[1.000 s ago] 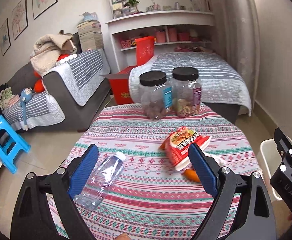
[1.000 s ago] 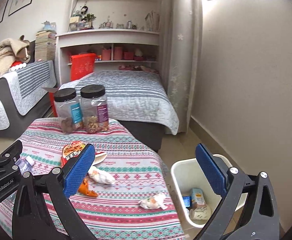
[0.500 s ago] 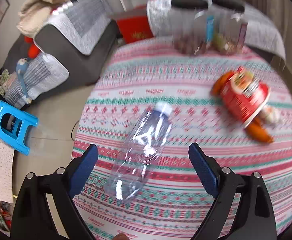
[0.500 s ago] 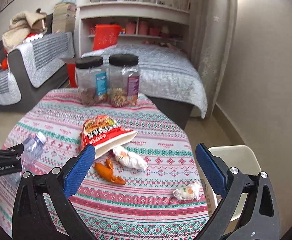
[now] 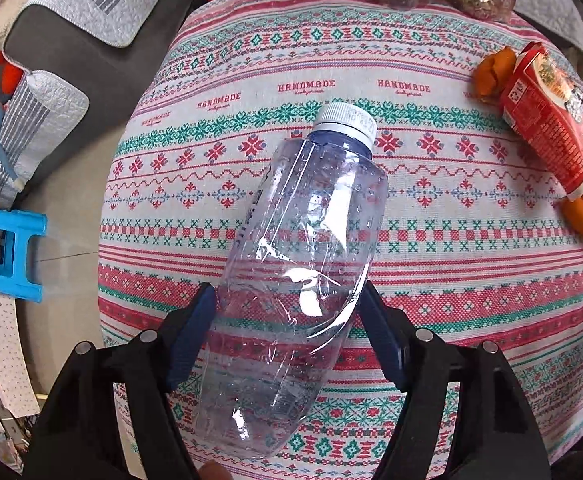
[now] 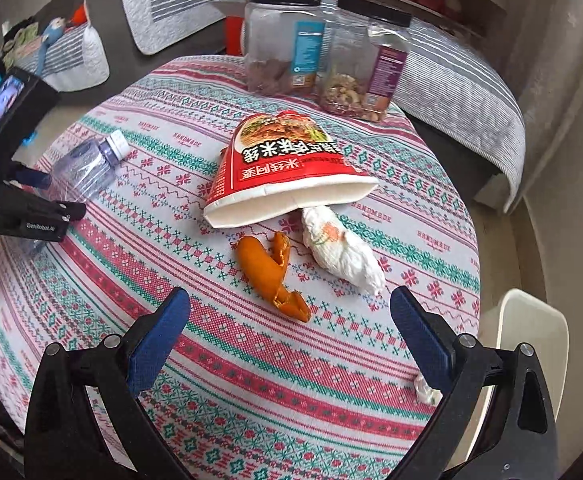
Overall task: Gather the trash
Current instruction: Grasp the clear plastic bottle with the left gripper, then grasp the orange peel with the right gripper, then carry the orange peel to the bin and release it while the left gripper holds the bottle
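Observation:
An empty clear plastic bottle (image 5: 299,248) with a white cap lies on the patterned tablecloth (image 5: 219,128). My left gripper (image 5: 287,312) is shut on the bottle, with one blue pad touching each side of its lower body. The bottle also shows in the right wrist view (image 6: 87,164). My right gripper (image 6: 291,320) is open and empty, just above the table in front of an orange peel (image 6: 271,272). A crumpled white tissue (image 6: 339,248) and a red paper food cup (image 6: 283,172) lie beyond the peel. A small paper wad (image 6: 425,390) lies by my right finger.
Two black-lidded snack jars (image 6: 323,52) stand at the table's far edge. A cream waste bin (image 6: 531,344) stands on the floor right of the table. A grey sofa (image 5: 71,40) and blue stool (image 5: 3,252) are to the left, and a bed (image 6: 463,88) is behind.
My left gripper moved down onto the bottle and closed its pads on the body. My right gripper moved forward and lower over the table, toward the orange peel and tissue.

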A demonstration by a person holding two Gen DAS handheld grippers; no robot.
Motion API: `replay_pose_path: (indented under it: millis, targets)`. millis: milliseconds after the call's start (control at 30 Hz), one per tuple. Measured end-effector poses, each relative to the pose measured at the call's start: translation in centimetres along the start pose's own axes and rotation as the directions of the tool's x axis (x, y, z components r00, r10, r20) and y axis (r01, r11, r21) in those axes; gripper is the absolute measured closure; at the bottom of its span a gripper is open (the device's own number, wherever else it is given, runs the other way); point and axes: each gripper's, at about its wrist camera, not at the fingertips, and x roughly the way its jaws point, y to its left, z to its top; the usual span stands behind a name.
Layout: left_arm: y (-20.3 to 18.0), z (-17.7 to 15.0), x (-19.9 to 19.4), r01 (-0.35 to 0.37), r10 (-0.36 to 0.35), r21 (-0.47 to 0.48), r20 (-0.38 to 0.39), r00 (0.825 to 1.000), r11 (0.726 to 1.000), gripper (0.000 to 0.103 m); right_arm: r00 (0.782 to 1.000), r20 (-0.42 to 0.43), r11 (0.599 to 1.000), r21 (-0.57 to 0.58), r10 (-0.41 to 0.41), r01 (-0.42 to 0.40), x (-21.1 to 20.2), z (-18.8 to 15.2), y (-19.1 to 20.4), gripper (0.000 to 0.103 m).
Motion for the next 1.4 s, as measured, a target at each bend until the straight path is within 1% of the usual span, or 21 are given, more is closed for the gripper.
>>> replay_pose_path:
  millis: [33, 100, 133, 167, 233, 300, 333, 367, 400, 433, 467, 500, 533, 700, 900, 967, 1033, 1133, 1233, 1333, 1400]
  targets:
    - [-0.3, -0.1, -0.5, 0.019, -0.019, 0.007, 0.012, 1.0, 1.0, 0.033, 1.0, -0.007, 1.0, -0.015, 0.009, -0.009, 0.5, 0.1, 0.3, 0.009]
    - [-0.7, -0.3, -1.4, 0.028, -0.029, 0.023, 0.036, 0.999, 0.999, 0.035, 0.999, -0.045, 0.999, -0.026, 0.031, -0.032, 1.8, 0.1, 0.5, 0.018]
    - [-1.0, -0.5, -1.9, 0.032, -0.033, 0.034, 0.05, 0.998, 0.999, 0.036, 0.997, -0.066, 0.999, -0.024, 0.044, -0.046, 2.4, 0.1, 0.6, 0.025]
    - [-1.3, -0.7, -2.4, 0.035, -0.037, 0.041, 0.061, 0.997, 0.999, 0.036, 0.996, -0.079, 0.998, -0.022, 0.052, -0.054, 2.8, 0.2, 0.6, 0.03]
    - [-1.8, -0.9, -3.3, 0.042, -0.046, 0.05, 0.082, 0.996, 0.998, 0.037, 0.995, -0.08, 0.998, -0.018, 0.053, -0.055, 3.5, 0.3, 0.9, 0.031]
    - [-2.1, -1.1, -4.5, 0.057, -0.061, 0.046, 0.107, 0.992, 0.997, 0.037, 0.995, -0.078, 0.998, -0.015, 0.055, -0.057, 4.0, 0.5, 1.2, 0.035]
    - [-2.1, -1.0, -5.1, 0.064, -0.069, 0.043, 0.118, 0.991, 0.997, 0.037, 0.995, -0.083, 0.998, -0.013, 0.059, -0.06, 4.2, 0.6, 1.2, 0.043]
    - [-2.2, -1.2, -5.8, 0.072, -0.076, 0.037, 0.131, 0.988, 0.997, 0.037, 0.993, -0.097, 0.998, -0.007, 0.062, -0.063, 4.6, 0.7, 1.3, 0.063]
    - [-2.3, -1.4, -6.4, 0.078, -0.081, 0.03, 0.142, 0.986, 0.997, 0.037, 0.992, -0.115, 0.998, 0.001, 0.056, -0.056, 5.0, 0.7, 1.3, 0.074]
    - [-2.4, -1.6, -7.0, 0.084, -0.086, 0.021, 0.157, 0.984, 0.996, 0.037, 0.993, -0.11, 0.999, 0.013, 0.041, -0.04, 5.1, 0.8, 1.2, 0.081]
    - [-2.6, -1.4, -7.4, 0.088, -0.089, 0.014, 0.167, 0.982, 0.996, 0.037, 0.992, -0.109, 0.998, 0.036, 0.057, -0.053, 5.0, 0.9, 0.9, 0.087]
    - [-2.5, -1.2, -7.6, 0.091, -0.091, 0.005, 0.177, 0.98, 0.996, 0.037, 0.99, -0.108, 0.995, 0.064, 0.085, -0.079, 4.8, 1.0, 0.7, 0.089]
    - [-2.4, -1.3, -8.0, 0.096, -0.093, -0.007, 0.19, 0.977, 0.995, 0.037, 0.988, -0.104, 0.991, 0.083, 0.111, -0.103, 4.5, 1.0, 0.6, 0.09]
    - [-1.6, -1.2, -9.5, 0.131, -0.116, -0.046, 0.244, 0.963, 0.99, 0.037, 0.983, -0.073, 0.981, 0.104, 0.171, -0.163, 2.2, 1.2, 0.9, 0.091]
    - [-1.9, -1.2, -12.7, 0.179, -0.149, -0.058, 0.334, 0.931, 0.982, 0.037, 0.976, 0.005, 0.971, 0.1, 0.216, -0.216, -2.5, 1.3, 1.0, 0.091]
    - [-2.1, -1.4, -13.6, 0.191, -0.159, -0.056, 0.357, 0.92, 0.98, 0.037, 0.973, 0.057, 0.968, 0.101, 0.226, -0.23, -4.3, 1.3, 0.7, 0.091]
    - [-2.3, -1.5, -14.3, 0.195, -0.159, -0.058, 0.382, 0.91, 0.979, 0.037, 0.971, 0.115, 0.97, 0.099, 0.21, -0.222, -6.0, 1.5, 0.4, 0.091]
    - [-2.6, -2.1, -15.8, 0.207, -0.162, -0.063, 0.42, 0.893, 0.976, 0.037, 0.962, 0.197, 0.969, 0.118, 0.19, -0.216, -7.9, 1.9, -0.6, 0.091]
    - [-2.9, -2.5, -17.0, 0.217, -0.165, -0.066, 0.453, 0.876, 0.974, 0.037, 0.958, 0.254, 0.978, 0.122, 0.135, -0.17, -9.1, 2.0, -1.3, 0.091]
    - [-3.5, -2.9, -17.8, 0.224, -0.166, -0.065, 0.482, 0.86, 0.972, 0.037, 0.948, 0.3, 0.979, 0.142, 0.101, -0.149, -10.0, 2.0, -2.0, 0.091]
    - [-3.9, -3.0, -18.5, 0.235, -0.171, -0.064, 0.506, 0.845, 0.97, 0.037, 0.942, 0.326, 0.978, 0.159, 0.077, -0.135, -10.5, 1.7, -2.4, 0.091]
